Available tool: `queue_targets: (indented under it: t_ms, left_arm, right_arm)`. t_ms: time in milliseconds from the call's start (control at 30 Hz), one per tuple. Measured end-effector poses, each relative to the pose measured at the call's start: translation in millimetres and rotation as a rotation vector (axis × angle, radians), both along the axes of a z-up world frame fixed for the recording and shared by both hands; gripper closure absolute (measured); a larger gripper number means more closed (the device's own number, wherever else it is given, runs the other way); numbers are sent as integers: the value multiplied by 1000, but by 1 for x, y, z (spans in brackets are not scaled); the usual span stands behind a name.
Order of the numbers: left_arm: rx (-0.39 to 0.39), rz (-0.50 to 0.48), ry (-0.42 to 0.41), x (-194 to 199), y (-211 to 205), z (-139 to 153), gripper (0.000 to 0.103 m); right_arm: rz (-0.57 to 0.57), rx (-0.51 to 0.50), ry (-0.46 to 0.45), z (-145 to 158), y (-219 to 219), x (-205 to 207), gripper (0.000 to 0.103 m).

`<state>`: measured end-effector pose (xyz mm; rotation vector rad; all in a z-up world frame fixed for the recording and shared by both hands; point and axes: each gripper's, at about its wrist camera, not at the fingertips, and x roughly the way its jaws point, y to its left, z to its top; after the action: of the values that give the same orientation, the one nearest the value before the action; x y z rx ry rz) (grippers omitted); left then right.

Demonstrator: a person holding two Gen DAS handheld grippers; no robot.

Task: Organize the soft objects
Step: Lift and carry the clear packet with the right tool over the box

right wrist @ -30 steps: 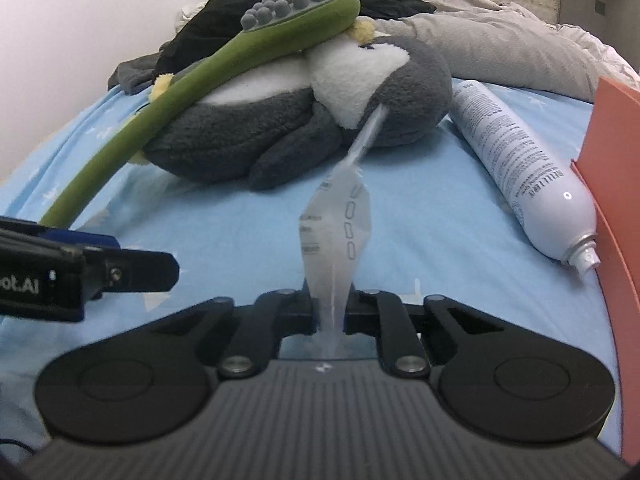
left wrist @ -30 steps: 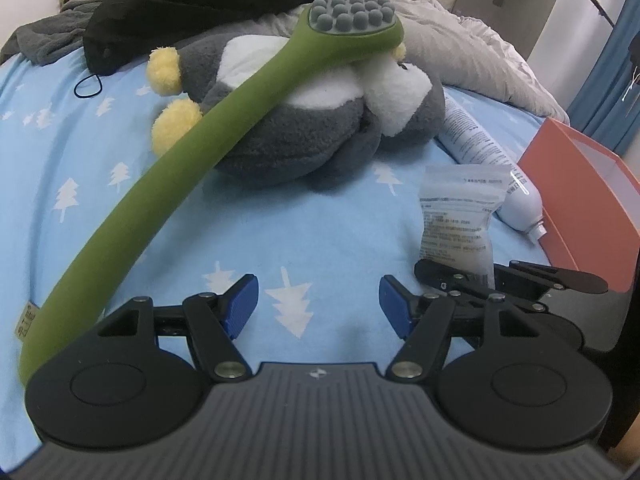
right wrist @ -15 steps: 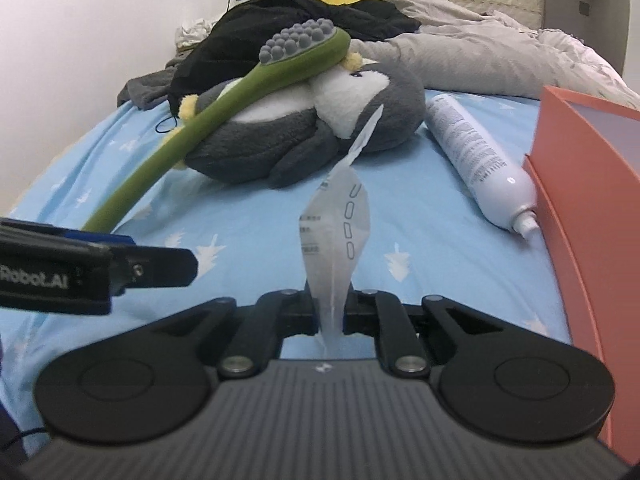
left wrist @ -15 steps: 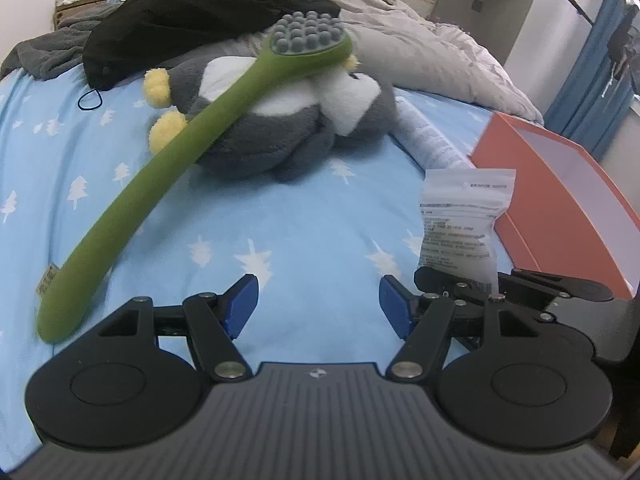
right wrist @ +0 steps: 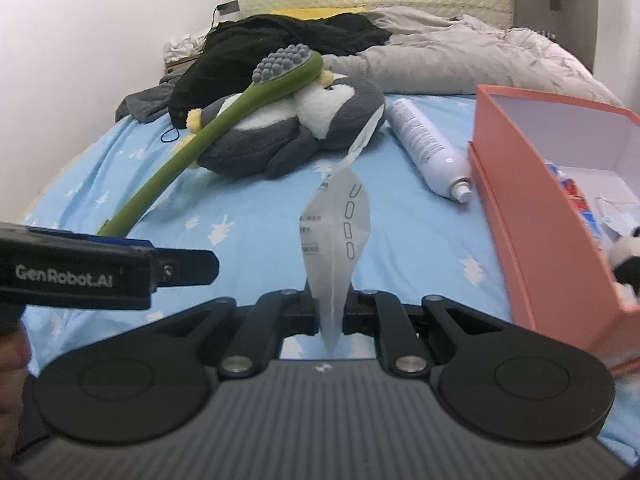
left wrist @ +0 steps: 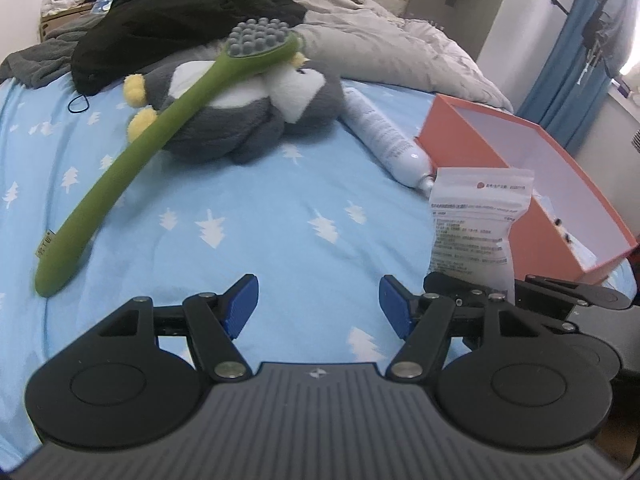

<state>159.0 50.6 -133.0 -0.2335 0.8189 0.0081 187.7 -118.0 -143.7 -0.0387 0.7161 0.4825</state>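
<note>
At left, a green massager (left wrist: 160, 120) rests on a plush penguin (left wrist: 248, 116), hiding part of it. The left gripper (left wrist: 316, 308) hangs open at lower centre. The right gripper (right wrist: 330, 312) pinches a white pouch (right wrist: 336, 232); its print is unreadable. An orange box (right wrist: 532, 216) is cut off at right.

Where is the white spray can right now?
The white spray can lies on the blue bedsheet, between the grey plush penguin and the orange box, right of centre in both wrist views.
</note>
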Motion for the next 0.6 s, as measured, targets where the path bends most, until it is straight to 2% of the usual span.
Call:
queue_targets:
  t_ms: [133,333,600]
  left_arm:
    - [-23,-23,-5,-7,-14,5,31]
    - [-18,-87,-15,-6,-39,15,31]
    - [-2,-186,-97,13,-67,54,31]
  right_arm:
    - [-22,15,1,9,-15,-11,92]
    - [-86,11,-36,24,-38,-20,92]
    - [-163,43,-113,57,-67,-23,92]
